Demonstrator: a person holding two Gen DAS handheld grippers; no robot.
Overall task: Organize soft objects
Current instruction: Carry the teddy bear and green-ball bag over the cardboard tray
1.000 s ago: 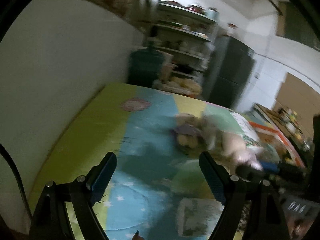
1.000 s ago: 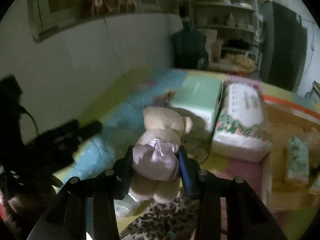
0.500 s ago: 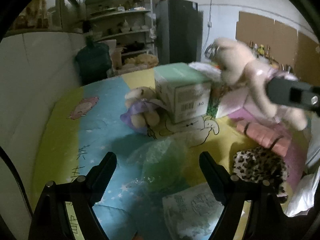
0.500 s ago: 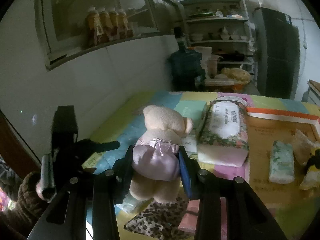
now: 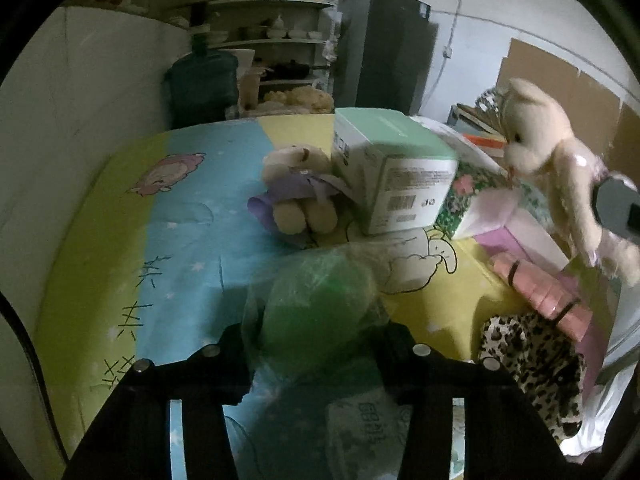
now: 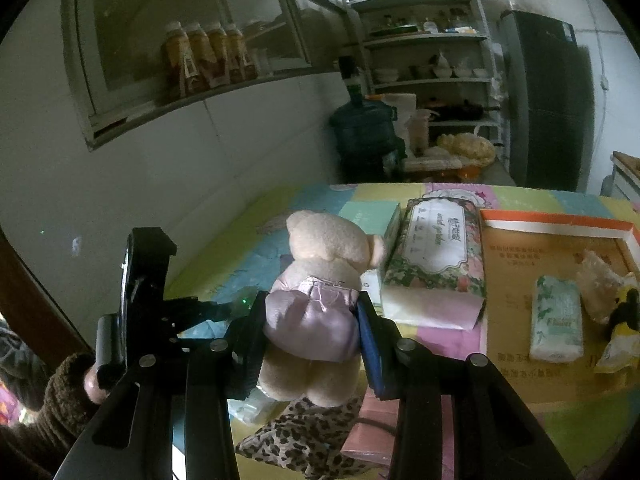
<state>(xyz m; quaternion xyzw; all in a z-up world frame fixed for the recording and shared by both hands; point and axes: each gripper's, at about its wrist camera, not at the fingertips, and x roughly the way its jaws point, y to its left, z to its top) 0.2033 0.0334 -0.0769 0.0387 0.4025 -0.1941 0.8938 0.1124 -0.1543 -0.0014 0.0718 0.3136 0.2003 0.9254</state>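
Observation:
My right gripper (image 6: 310,344) is shut on a cream teddy bear in a lilac dress (image 6: 320,288) and holds it above the mat; the bear also shows at the right of the left wrist view (image 5: 560,168). My left gripper (image 5: 316,336) is shut on a green soft thing in a clear plastic bag (image 5: 316,312), low over the mat. A second cream bear in a purple dress (image 5: 298,196) lies on the mat beside a mint-green box (image 5: 394,168).
A floral tissue pack (image 6: 436,256), a shallow cardboard tray (image 6: 516,320) holding a small tissue pack (image 6: 556,320), a leopard-print cloth (image 5: 532,368), and a pink bundle (image 5: 540,288) lie on the colourful mat (image 5: 120,240). White wall at left, shelves and fridge behind.
My left gripper has swung round, moved forward and shut on the bagged green thing. My right gripper has lifted the bear higher.

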